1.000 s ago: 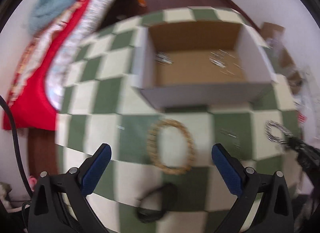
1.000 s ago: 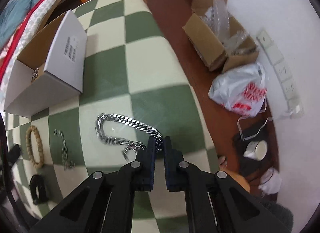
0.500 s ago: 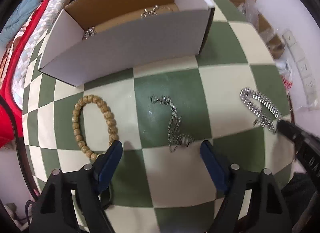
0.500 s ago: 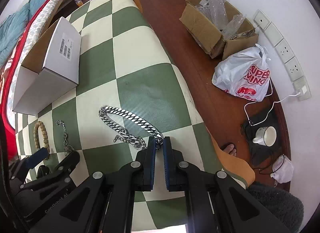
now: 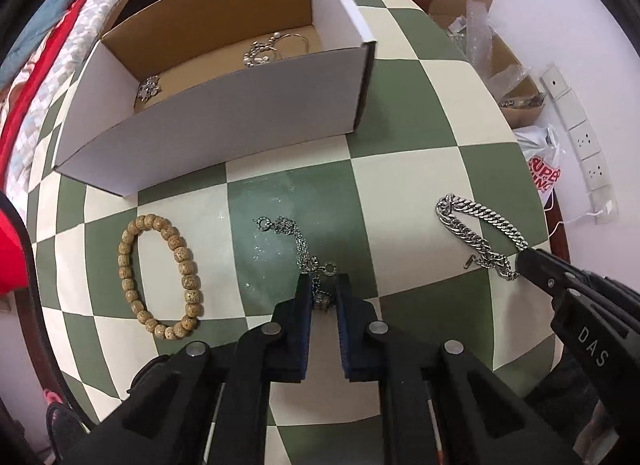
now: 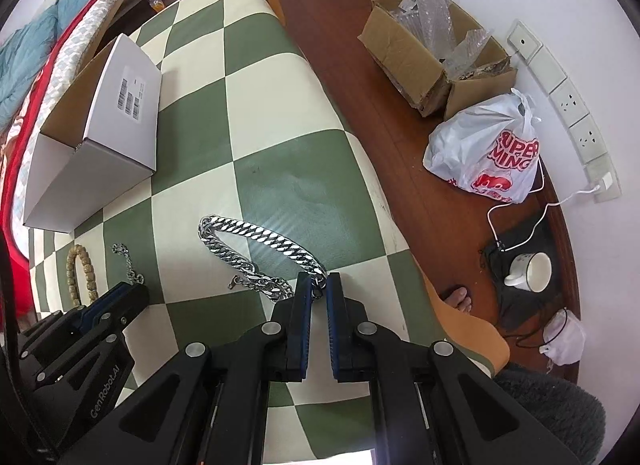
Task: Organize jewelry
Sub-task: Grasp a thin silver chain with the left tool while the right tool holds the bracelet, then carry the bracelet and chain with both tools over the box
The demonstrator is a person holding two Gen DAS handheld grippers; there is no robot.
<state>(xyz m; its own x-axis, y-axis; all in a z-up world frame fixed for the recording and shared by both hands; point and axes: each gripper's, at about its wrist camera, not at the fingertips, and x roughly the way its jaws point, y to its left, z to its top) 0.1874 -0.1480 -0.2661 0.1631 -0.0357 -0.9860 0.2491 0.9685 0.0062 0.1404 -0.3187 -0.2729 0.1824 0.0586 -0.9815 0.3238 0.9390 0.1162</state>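
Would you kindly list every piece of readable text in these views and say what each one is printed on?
"DAS": on the right gripper body, left wrist view.
"GenRobot.AI": on the left gripper body, right wrist view.
"SUPER MING": red print on the white plastic bag; more below is unreadable.
Barcode label on the white box: too small to read.

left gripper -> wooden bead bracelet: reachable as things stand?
Probably not right away. The left gripper is shut on the thin chain. The bead bracelet lies flat beside it on the table with nothing between, so the path itself looks free.
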